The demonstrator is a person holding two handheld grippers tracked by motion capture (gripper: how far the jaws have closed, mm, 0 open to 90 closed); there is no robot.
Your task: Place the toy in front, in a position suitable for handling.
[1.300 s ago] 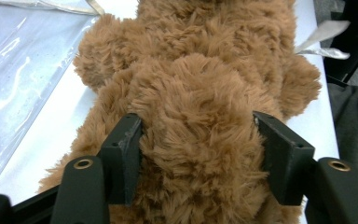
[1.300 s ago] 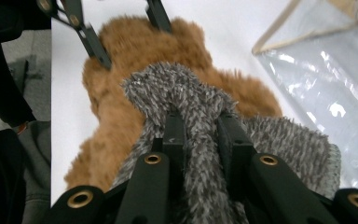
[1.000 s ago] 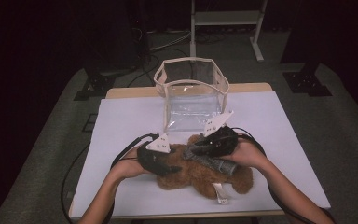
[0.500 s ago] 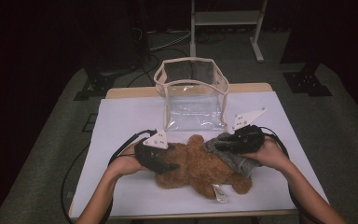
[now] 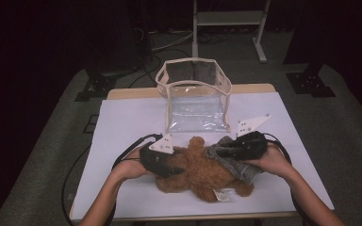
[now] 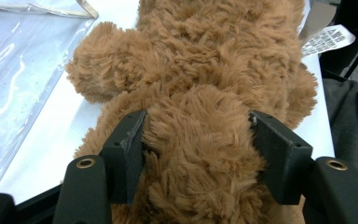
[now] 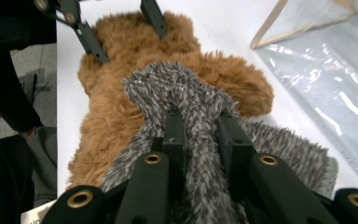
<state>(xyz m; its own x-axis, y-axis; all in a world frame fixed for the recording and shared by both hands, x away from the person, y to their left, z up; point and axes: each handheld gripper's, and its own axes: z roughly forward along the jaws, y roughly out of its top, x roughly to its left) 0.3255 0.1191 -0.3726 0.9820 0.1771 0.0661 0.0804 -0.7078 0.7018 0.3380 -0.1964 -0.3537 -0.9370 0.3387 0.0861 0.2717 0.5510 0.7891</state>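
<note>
A brown plush teddy bear (image 5: pixel 195 172) lies on the white table (image 5: pixel 122 122). My left gripper (image 5: pixel 176 170) grips it from the left. In the left gripper view its jaws have just been closing, and my left gripper (image 6: pixel 198 135) now presses into the bear's fur (image 6: pixel 200 70) on both sides. A grey furry cloth (image 5: pixel 242 172) lies over the bear's right part. My right gripper (image 5: pixel 217 151) is shut on a bunched fold of it. In the right gripper view, my right gripper (image 7: pixel 200 121) pinches the grey cloth (image 7: pixel 168 86) above the bear (image 7: pixel 116 107).
A clear plastic bag with a beige rim (image 5: pixel 195 101) stands open just behind the bear. A white tag (image 5: pixel 222 194) sticks out near the table's front edge. Dark floor and a metal stand (image 5: pixel 226 19) lie beyond the table.
My right gripper has moved to the right with the grey cloth in it, then settled. The left gripper has stayed on the bear.
</note>
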